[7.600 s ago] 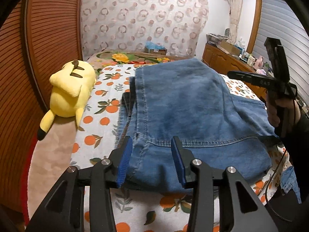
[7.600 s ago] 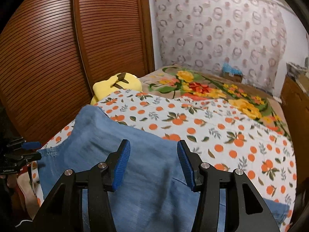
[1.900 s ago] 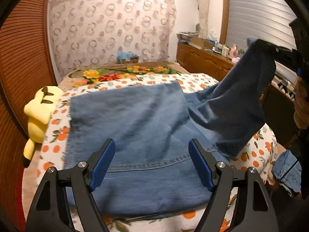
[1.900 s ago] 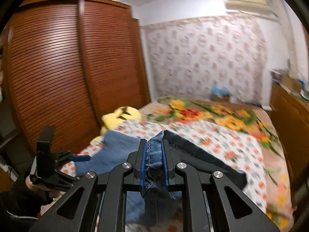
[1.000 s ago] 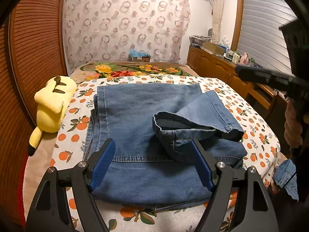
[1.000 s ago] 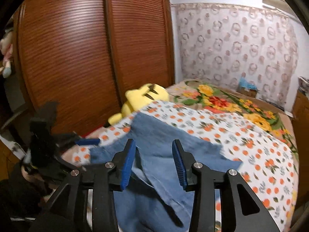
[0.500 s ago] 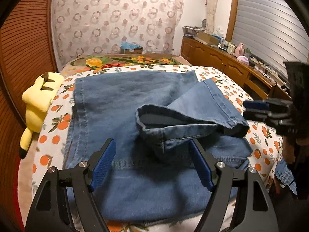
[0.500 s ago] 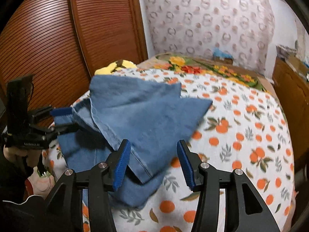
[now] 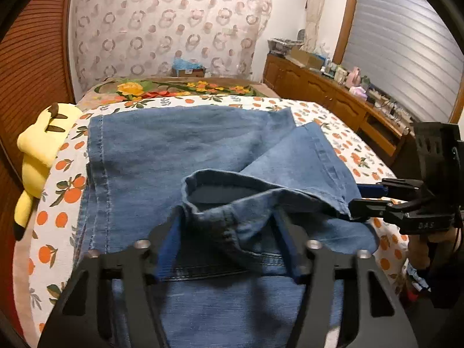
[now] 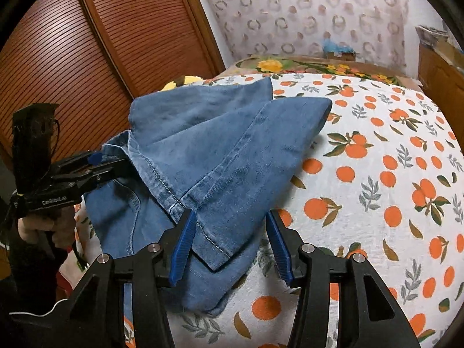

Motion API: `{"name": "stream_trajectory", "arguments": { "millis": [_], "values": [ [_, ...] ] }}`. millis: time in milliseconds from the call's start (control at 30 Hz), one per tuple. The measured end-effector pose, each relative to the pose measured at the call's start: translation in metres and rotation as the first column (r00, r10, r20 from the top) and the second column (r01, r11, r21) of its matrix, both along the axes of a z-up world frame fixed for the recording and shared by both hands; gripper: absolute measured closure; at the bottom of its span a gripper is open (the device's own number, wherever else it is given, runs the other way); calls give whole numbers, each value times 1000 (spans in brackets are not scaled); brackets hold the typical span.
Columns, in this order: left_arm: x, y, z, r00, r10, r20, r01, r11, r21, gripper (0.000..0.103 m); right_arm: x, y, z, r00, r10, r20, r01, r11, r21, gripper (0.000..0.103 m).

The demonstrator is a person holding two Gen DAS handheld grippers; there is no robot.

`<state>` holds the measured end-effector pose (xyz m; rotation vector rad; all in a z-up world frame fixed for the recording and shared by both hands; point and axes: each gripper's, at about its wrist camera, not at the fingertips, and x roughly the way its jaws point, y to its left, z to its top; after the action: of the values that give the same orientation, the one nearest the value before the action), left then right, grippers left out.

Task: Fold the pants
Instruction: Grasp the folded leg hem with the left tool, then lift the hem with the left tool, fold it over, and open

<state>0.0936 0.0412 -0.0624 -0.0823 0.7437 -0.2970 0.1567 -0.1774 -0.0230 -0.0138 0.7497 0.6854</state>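
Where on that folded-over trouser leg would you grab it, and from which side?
Probably at the hem of the folded-over leg, at both ends. The hem stands up off the jeans, so fingers can slide around it. The open left gripper already straddles the near corner; the open right gripper comes in level from the bed's right edge at the other.

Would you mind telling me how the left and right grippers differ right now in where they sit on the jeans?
The left gripper straddles the raised, open hem of the folded-over leg, while the right gripper straddles the flat corner of that leg near the bed's side. The left gripper's pads sit half hidden in bunched denim; the right gripper's blue pads show clearly. Both are open, around the jeans without pinching them.
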Motion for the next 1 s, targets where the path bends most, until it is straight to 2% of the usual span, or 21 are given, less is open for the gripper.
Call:
{"name": "stream_trajectory", "arguments": {
  "millis": [33,67,100,133,467,700,800,1000],
  "values": [
    [-1,0,1,1000,-3,6,3,1000,-6,57,1,-2,1,1000,9,10,-9,1000,12,70],
    [-3,-1,2,1000,-8,14,8,1000,-10,65,-1,-2,3,1000,19,22,-20,1000,21,81],
    [-4,-2,4,1000,-10,21,10,1000,-10,77,-1,-2,6,999,22,37,-23,999,28,87],
    [-7,-3,7,999,-11,31,12,1000,-13,81,-2,-2,10,998,30,51,-31,999,34,96],
    [-44,11,54,987,24,156,-13,997,-70,84,1,11,81,970,66,233,-85,994,73,99],
    [-72,19,72,978,50,203,-35,996,-79,84,13,56,125,944,118,309,-143,988,57,99],
    [-78,28,68,978,74,195,-59,995,-80,84,23,77,131,935,154,318,-180,982,52,100],
    [-77,46,41,986,118,121,-108,991,-83,84,72,112,103,929,220,298,-231,973,1,100]
  ]
}}
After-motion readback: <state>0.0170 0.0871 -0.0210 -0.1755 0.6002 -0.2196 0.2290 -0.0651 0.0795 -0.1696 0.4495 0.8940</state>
